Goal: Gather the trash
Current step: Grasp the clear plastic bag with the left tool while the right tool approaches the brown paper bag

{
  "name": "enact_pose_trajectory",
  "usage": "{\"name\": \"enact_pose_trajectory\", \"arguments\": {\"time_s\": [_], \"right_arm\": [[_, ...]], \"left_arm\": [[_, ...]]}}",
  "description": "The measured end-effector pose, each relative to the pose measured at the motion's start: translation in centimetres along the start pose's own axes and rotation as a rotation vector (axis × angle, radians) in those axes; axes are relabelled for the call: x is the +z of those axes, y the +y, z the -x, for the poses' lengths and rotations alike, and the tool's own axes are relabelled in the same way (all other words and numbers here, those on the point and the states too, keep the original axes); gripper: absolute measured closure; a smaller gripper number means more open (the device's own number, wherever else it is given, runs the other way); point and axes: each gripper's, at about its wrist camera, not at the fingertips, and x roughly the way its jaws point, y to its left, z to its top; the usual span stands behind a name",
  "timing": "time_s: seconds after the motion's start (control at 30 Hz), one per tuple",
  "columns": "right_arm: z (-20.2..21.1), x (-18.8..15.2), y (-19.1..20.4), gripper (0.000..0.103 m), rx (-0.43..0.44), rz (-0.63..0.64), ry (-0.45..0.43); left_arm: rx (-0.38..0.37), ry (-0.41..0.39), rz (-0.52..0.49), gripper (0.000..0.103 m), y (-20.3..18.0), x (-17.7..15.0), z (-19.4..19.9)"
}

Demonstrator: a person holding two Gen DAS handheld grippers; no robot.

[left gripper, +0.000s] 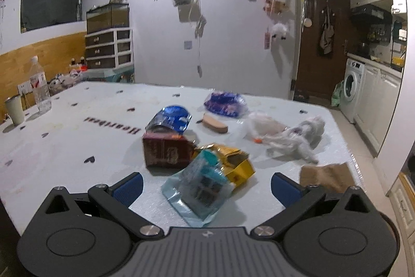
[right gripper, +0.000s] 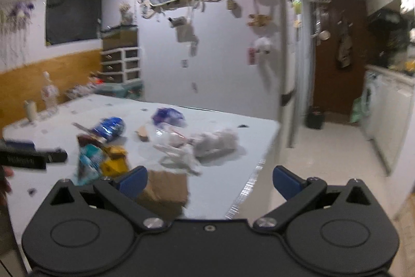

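Observation:
Trash lies in a pile on the white table (left gripper: 64,142): a clear teal packet (left gripper: 199,186), a gold wrapper (left gripper: 233,162), a brown carton (left gripper: 166,152), a blue foil bag (left gripper: 171,118), a purple bag (left gripper: 224,101), crumpled white plastic (left gripper: 293,136) and a brown paper piece (left gripper: 326,175). My left gripper (left gripper: 206,183) is open, its blue pads either side of the teal packet, apart from it. My right gripper (right gripper: 208,179) is open above the table's near right corner, with the brown paper piece (right gripper: 166,188) beside its left pad. The left gripper (right gripper: 31,157) shows at the far left of the right wrist view.
A water bottle (left gripper: 39,87) and a pale cup (left gripper: 15,109) stand at the table's far left. A tan wedge (left gripper: 215,123) lies near the purple bag. Right of the table edge (right gripper: 249,186) is tiled floor, with a washing machine (left gripper: 351,87) and cabinets beyond.

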Motion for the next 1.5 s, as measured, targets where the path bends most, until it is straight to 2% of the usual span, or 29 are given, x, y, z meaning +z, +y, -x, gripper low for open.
{"name": "enact_pose_trajectory", "arguments": {"time_s": [0.1, 0.27, 0.4, 0.5, 0.9, 1.0, 1.1, 1.3, 1.43, 1.5], "right_arm": [[-3.0, 0.1, -0.2, 0.000, 0.067, -0.051, 0.014], [-8.1, -0.4, -0.3, 0.000, 0.137, -0.143, 0.074], [-10.7, -1.6, 0.2, 0.000, 0.176, -0.167, 0.133], [-10.9, -2.3, 1.1, 0.000, 0.239, -0.156, 0.156], [-5.9, -4.3, 5.2, 0.000, 0.435, -0.053, 0.225], [-5.1, -4.0, 5.6, 0.000, 0.421, -0.003, 0.199], [-6.3, -3.1, 4.2, 0.000, 0.347, -0.026, 0.180], [-10.4, -1.8, 1.4, 0.000, 0.261, -0.084, 0.179], [-12.6, -1.9, 1.0, 0.000, 0.290, -0.137, 0.199], [-12.8, -2.2, 1.5, 0.000, 0.318, -0.155, 0.210]], "left_arm": [[-0.005, 0.052, 0.022, 0.000, 0.9, -0.2, -1.2], [0.010, 0.073, 0.012, 0.000, 1.6, -0.5, -2.5], [-0.051, 0.070, 0.009, 0.000, 1.8, -0.2, -3.8], [-0.079, 0.086, 0.008, 0.000, 1.5, 0.4, -4.9], [-0.033, 0.129, -0.050, 0.000, -1.1, 1.8, -9.8], [0.010, 0.145, -0.052, 0.000, -1.1, 1.5, -10.9], [0.031, 0.152, -0.048, 0.002, -0.8, 1.0, -11.5], [-0.002, 0.154, -0.036, 0.022, 0.4, 0.1, -11.1], [-0.043, 0.161, -0.038, 0.043, 1.0, -0.6, -10.6], [-0.056, 0.151, -0.037, 0.044, 1.4, -0.9, -10.1]]}}
